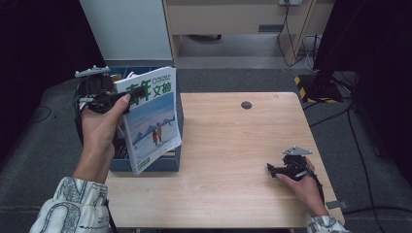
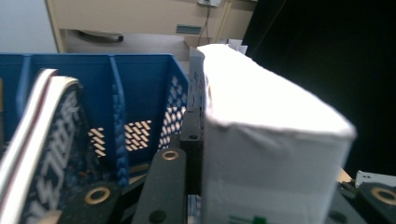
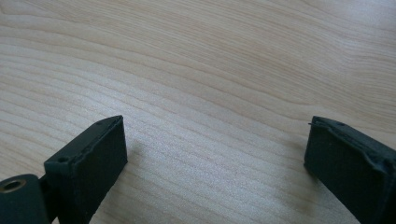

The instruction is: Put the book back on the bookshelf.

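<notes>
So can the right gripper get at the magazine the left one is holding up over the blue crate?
Probably yes. The right gripper rests open on the bare table, and nothing lies between it and the magazine, which the left gripper grips by its top.

Even overhead light; dark room edges; left gripper view blurred.

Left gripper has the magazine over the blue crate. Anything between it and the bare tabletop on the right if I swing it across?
Nothing visible. The left gripper is shut on the magazine, held up above the blue crate. The table to its right lies bare up to the right gripper, which rests open near the front right corner.
</notes>
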Motion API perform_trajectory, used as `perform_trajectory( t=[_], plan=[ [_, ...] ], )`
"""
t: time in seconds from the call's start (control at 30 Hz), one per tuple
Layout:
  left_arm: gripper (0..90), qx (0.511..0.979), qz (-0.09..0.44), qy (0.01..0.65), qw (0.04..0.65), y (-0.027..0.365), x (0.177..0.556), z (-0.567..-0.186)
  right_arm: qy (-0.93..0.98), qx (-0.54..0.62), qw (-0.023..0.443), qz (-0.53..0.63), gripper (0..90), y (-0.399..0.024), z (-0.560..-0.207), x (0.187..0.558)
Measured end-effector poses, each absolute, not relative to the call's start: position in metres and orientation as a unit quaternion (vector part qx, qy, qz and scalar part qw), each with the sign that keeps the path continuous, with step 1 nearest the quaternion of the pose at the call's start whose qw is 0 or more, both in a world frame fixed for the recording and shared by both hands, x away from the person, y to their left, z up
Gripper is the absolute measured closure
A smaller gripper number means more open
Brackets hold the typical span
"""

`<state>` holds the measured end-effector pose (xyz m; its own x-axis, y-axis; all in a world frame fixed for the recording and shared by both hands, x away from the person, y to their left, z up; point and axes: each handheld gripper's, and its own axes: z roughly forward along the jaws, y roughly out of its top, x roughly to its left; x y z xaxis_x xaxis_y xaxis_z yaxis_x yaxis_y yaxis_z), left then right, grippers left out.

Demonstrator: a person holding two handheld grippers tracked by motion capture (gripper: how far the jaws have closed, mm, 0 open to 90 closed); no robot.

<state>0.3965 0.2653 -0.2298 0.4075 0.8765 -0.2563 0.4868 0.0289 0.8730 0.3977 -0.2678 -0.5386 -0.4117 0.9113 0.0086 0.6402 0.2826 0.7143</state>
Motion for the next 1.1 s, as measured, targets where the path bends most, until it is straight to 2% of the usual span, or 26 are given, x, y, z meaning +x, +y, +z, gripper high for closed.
perform_trajectory(
  t=[0.57,1.1],
  plan=[
    [73.4,0.646,0.207,0.541,0.497,0.284,0.410,-0.236,0.774,0.500,0.208,0.329,5.9,-0.268,-0.539,0.398],
    [73.4,0.630,0.226,0.565,0.482,0.267,0.438,-0.242,0.774,0.500,0.206,0.328,5.9,-0.268,-0.539,0.398]
  ],
)
